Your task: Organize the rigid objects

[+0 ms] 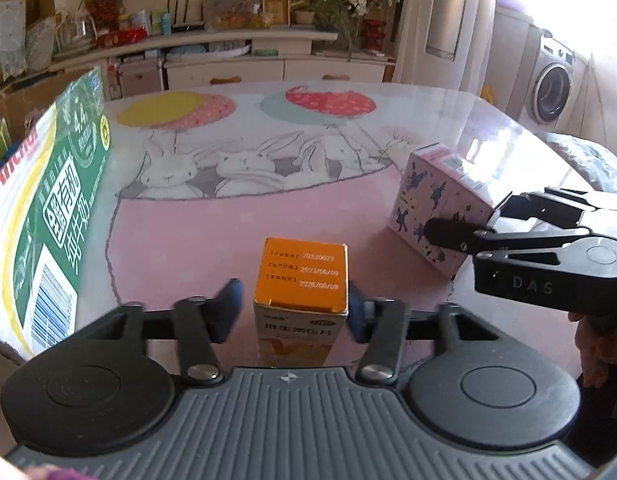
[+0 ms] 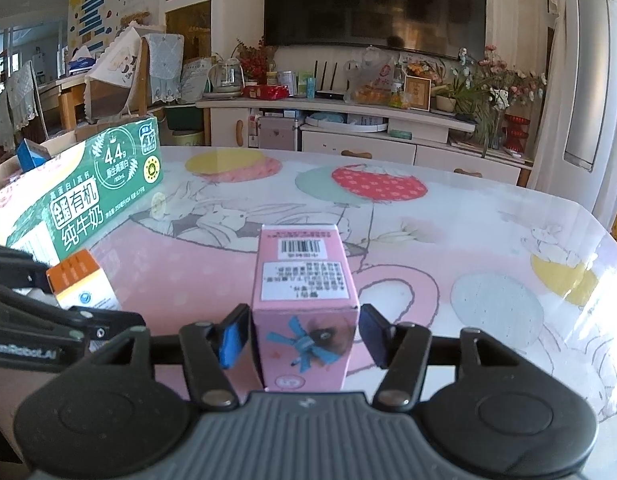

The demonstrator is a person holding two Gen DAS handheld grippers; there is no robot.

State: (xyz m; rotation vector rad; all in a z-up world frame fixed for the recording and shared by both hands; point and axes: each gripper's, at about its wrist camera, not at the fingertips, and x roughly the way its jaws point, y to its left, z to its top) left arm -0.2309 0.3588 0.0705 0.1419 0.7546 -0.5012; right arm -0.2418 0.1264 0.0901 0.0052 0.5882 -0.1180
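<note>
Between the blue pads (image 1: 233,307) of our left gripper (image 1: 294,310) stood the orange box (image 1: 301,280), upright on the table, with a gap showing on the left side and the right pad just at its edge; the fingers were spread and not clamped on it. Our right gripper (image 2: 304,334) likewise straddled the pink box (image 2: 305,308), its blue pads (image 2: 233,340) apart from the carton's sides, so that grip too was released. Seen from the left wrist, that pink box (image 1: 438,208) stood to the right of the orange one, tilted in the fisheye, with the right gripper (image 1: 462,226) reaching in around it from the right edge. From the right wrist, the orange box (image 2: 82,280) sat near the left, partly behind the left gripper's black arm. Both cartons rested on the pink tablecloth (image 1: 180,240) printed with rabbits and balloons. At the table's left edge stood a large green milk carton box (image 2: 88,204), its barcode visible from the left wrist. Beyond the table we saw a white sideboard (image 2: 348,136) crowded with flowers and jars, and a dark television (image 2: 372,4) on the wall.
</note>
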